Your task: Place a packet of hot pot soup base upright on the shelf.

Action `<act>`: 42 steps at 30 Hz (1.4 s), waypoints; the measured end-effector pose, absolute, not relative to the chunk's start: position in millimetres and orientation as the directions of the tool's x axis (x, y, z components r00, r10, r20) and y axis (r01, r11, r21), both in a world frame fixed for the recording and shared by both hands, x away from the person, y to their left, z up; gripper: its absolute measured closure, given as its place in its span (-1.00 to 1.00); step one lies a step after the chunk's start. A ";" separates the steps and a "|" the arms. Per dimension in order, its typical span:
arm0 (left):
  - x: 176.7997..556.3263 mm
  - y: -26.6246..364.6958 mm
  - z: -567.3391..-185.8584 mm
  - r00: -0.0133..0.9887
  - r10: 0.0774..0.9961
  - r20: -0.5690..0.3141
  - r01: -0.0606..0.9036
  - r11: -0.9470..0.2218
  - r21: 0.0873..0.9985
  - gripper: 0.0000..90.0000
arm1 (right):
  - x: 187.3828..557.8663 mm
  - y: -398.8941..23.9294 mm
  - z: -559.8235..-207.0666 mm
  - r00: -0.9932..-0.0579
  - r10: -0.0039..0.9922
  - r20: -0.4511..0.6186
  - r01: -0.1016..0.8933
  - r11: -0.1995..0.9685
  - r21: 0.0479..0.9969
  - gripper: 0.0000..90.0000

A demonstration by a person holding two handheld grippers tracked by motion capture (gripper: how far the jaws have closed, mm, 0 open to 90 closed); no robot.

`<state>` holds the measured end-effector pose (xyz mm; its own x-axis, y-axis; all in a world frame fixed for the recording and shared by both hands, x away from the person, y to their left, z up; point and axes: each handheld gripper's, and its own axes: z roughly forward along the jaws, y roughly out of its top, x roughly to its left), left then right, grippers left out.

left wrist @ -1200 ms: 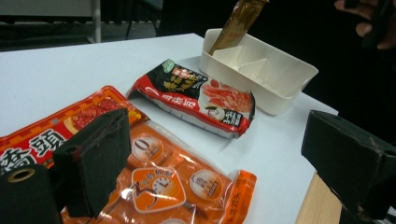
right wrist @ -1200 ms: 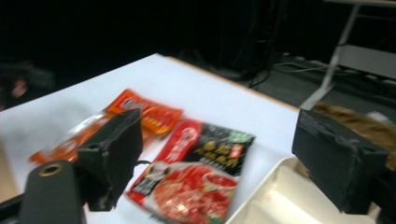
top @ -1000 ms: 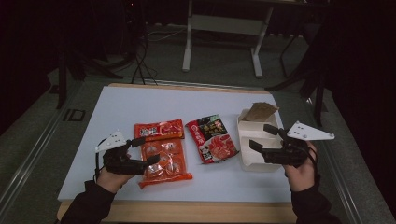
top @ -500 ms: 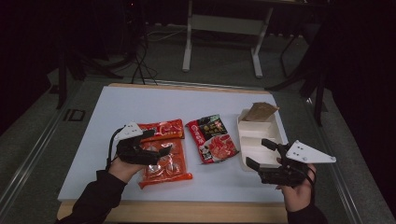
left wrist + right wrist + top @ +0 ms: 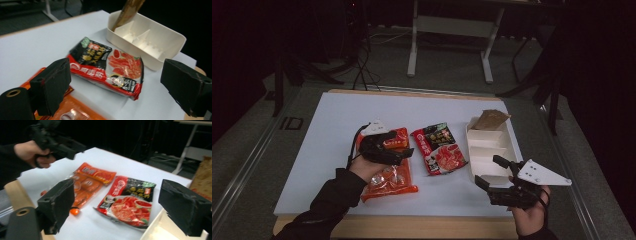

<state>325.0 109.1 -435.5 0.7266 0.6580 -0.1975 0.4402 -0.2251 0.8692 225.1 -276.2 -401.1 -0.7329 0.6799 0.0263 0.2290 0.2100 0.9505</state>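
- White divided tray (image 5: 490, 150), far right: rigid, light.
- Orange snack packet (image 5: 388, 172), near left: soft, crinkly.
- Red-black packet (image 5: 107, 67), centre: light, slippery film; likely best pinched at an edge seam.
- Left gripper (image 5: 406, 153), above the orange packet: jaws released, empty.
- Right gripper (image 5: 488, 172), near right: jaws just opening, empty.

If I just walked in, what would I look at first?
Probably the bright orange snack packet on the white table, under the open left gripper. Next to it lies a red-and-black packet. Right of that sits a cream divided tray with a brown packet leaning in its far end.
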 end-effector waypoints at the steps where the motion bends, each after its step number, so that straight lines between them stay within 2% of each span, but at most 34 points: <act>1: 328.2 106.2 -435.6 0.719 0.664 -0.205 0.451 -0.222 0.864 -0.78 | 224.3 -275.7 -402.1 -0.728 0.685 0.022 0.225 0.208 0.952 -0.74; 4: 340.2 96.9 -437.7 0.701 0.674 -0.234 0.481 -0.204 0.853 -0.72 | 223.4 -273.7 -404.3 -0.738 0.675 0.013 0.219 0.221 0.950 -0.75; 14: 371.5 75.2 -453.7 0.674 0.715 -0.186 0.492 -0.247 0.835 -0.64 | 221.3 -273.2 -405.6 -0.726 0.687 0.005 0.207 0.212 0.955 -0.75; 23: 401.0 71.6 -481.4 0.607 0.764 -0.220 0.565 -0.219 0.796 -0.28 | 223.2 -268.2 -412.1 -0.745 0.666 0.019 0.227 0.226 0.947 -0.72; 28: 414.6 64.9 -496.7 0.575 0.787 -0.223 0.605 -0.226 0.763 -0.24 | 223.9 -265.8 -415.4 -0.758 0.652 0.016 0.227 0.241 0.944 -0.70; 32: 420.9 61.3 -506.6 0.552 0.814 -0.178 0.604 -0.244 0.758 -0.21 | 224.1 -265.8 -418.1 -0.765 0.644 0.024 0.231 0.239 0.943 -0.70; 35: 426.2 61.3 -509.6 0.546 0.818 -0.181 0.606 -0.238 0.759 -0.17 | 225.1 -266.0 -419.8 -0.765 0.644 0.028 0.237 0.240 0.941 -0.70; 42: 438.7 60.0 -521.5 0.526 0.833 -0.171 0.637 -0.253 0.728 0.01 | 225.6 -263.2 -420.9 -0.773 0.633 0.027 0.239 0.251 0.938 -0.70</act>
<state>438.7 60.0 -521.5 0.5258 0.8332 -0.1710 0.6375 -0.2528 0.7278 225.6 -263.2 -420.9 -0.7733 0.6335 0.0274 0.2390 0.2512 0.9379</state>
